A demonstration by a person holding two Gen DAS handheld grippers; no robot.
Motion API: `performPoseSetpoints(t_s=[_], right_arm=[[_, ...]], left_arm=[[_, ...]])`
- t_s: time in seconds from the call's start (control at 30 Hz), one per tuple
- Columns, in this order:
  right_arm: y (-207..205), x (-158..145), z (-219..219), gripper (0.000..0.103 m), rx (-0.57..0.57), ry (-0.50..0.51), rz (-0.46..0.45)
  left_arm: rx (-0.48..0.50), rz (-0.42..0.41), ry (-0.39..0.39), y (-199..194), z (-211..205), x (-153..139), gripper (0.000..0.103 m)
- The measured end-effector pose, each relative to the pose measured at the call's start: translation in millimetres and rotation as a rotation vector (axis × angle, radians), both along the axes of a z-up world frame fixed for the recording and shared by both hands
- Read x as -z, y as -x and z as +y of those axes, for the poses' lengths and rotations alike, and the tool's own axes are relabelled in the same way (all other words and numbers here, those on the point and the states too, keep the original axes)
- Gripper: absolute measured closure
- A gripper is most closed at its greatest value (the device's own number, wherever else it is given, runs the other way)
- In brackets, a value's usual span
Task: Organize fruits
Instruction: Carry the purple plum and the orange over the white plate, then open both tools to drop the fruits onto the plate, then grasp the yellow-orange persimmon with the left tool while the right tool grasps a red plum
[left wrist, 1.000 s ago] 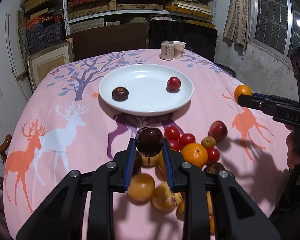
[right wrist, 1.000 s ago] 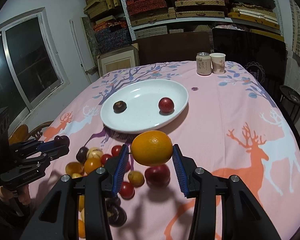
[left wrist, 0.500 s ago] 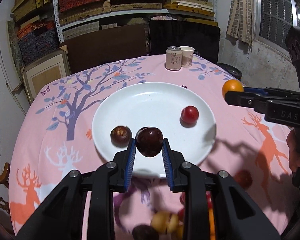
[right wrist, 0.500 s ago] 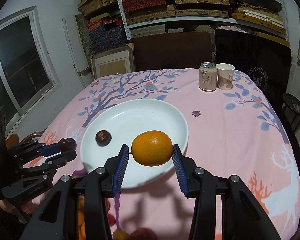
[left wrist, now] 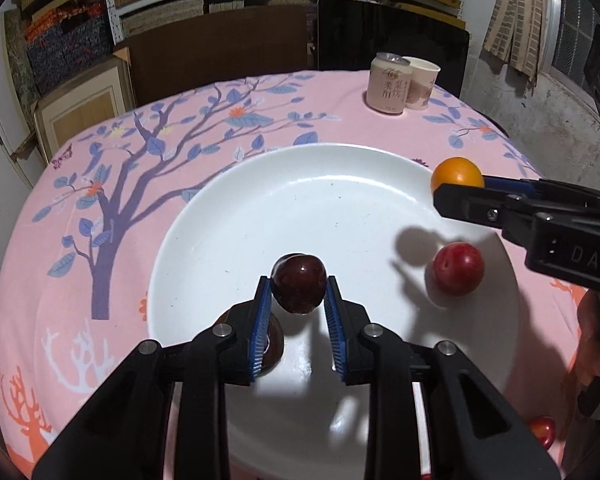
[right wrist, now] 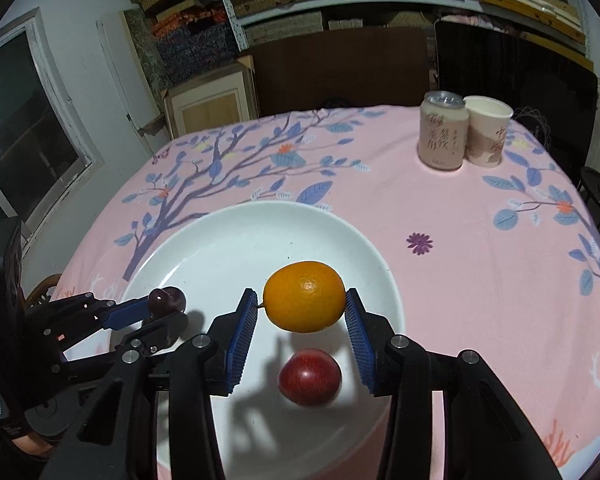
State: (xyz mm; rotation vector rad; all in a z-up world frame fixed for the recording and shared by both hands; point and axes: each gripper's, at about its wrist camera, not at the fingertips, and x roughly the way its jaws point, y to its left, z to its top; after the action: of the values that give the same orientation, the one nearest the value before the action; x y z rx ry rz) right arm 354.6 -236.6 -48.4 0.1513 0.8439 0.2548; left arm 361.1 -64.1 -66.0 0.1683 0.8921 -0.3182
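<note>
Pink deer-print cloth covers the tabletop [right wrist: 480, 280], with a white plate [left wrist: 260, 200] at its middle. My left claw [left wrist: 298, 300] is clamped on a dark plum [left wrist: 299, 283] above the plate. My right claw [right wrist: 302, 320] is easing apart around an orange [right wrist: 304, 296] still between its pads, over a red plum [right wrist: 310, 378] lying on the plate.
</note>
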Motion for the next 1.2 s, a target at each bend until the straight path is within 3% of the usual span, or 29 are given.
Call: performPoseSetpoints(t_s=[0.03,0.1,0.17,0.2,0.4,0.63,0.87,1.03,1.2], right_arm=[[-1.0,0.9,-0.2,0.053,0.006,0.002,-0.006],[0.1,0.0,-2.8,0.046,0.024,-0.003,-0.018],[6.7,-2.1,-6.4,0.046,0.028,-0.016,-0.024],[11.8,-3.5,-8.2,0.046,0.034,-0.016,-0.028],[68.7,-7.3,-23.6,0.045,0.050,-0.044,-0.024],[171.5,5.5,-39.5,0.039,0.055,-0.078,-0.045],[241.0,28.5,-47.9,0.039,0.084,-0.137,-0.061],[252.9,44.8,-45.6,0.039,0.095,-0.128,-0.064],[261.8,43.1,-46.7,0.039,0.084,-0.140,-0.096]], left_arm=[[-0.003,0.009,0.002,-2.5,0.4,2.8,0.076],[-0.014,0.005,0.011,-2.5,3.1,4.4,0.055],[-0.024,-0.030,0.018,4.9,6.4,-0.3,0.038],[-0.025,-0.045,0.023,9.2,8.0,-3.3,0.035],[0.005,-0.081,0.027,60.3,22.4,-20.4,0.035],[0.082,-0.138,0.028,168.8,51.5,-36.2,0.026],[0.064,-0.109,0.005,257.1,79.4,-13.4,0.022],[-0.030,-0.050,0.077,268.1,99.5,4.1,0.023],[-0.055,-0.002,0.128,266.9,95.9,13.4,0.034]])
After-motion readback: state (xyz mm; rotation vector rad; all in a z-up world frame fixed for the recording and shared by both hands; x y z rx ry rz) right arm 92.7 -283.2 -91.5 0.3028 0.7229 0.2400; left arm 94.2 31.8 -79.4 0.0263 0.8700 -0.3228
